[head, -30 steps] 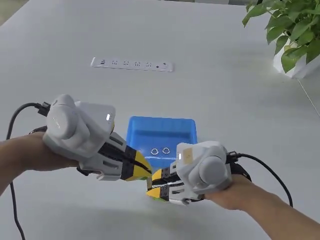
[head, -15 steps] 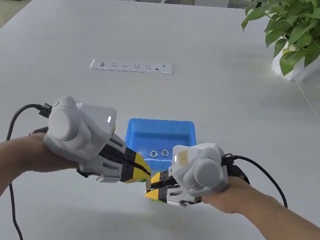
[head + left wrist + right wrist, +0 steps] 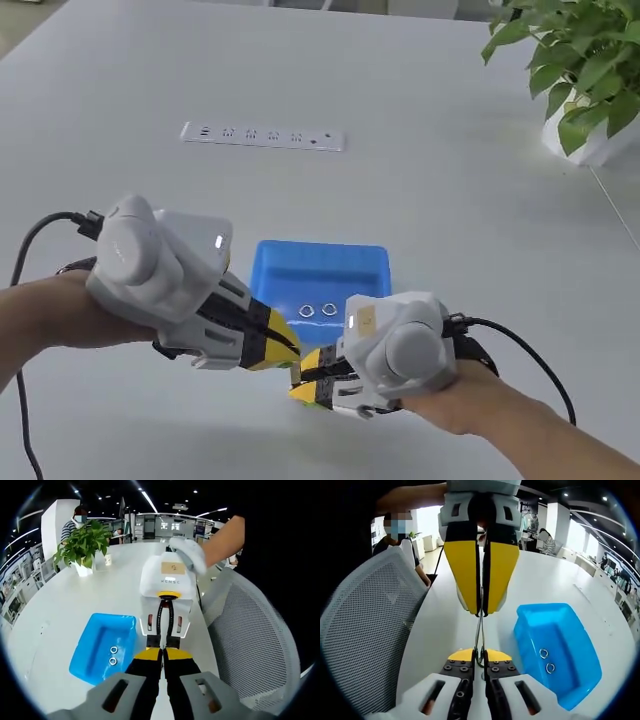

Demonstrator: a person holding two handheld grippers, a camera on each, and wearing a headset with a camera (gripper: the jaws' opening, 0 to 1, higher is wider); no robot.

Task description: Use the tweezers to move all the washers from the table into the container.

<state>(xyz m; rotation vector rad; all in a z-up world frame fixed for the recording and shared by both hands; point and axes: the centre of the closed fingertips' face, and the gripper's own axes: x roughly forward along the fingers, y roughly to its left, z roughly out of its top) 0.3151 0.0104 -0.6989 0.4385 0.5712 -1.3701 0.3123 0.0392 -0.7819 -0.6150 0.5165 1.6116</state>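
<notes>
While the left hand-held gripper point(image 3: 162, 651) and right hand-held gripper point(image 3: 479, 656) both clamp the tweezers point(image 3: 479, 630), an early release may drop them onto the desk point(image 3: 445, 625).

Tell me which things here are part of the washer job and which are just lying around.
Part of the job: tweezers, gripped by both the left gripper and the right gripper; blue container; two washers already in it.
Just lying about: power strip, potted plant, mesh chair.
</notes>
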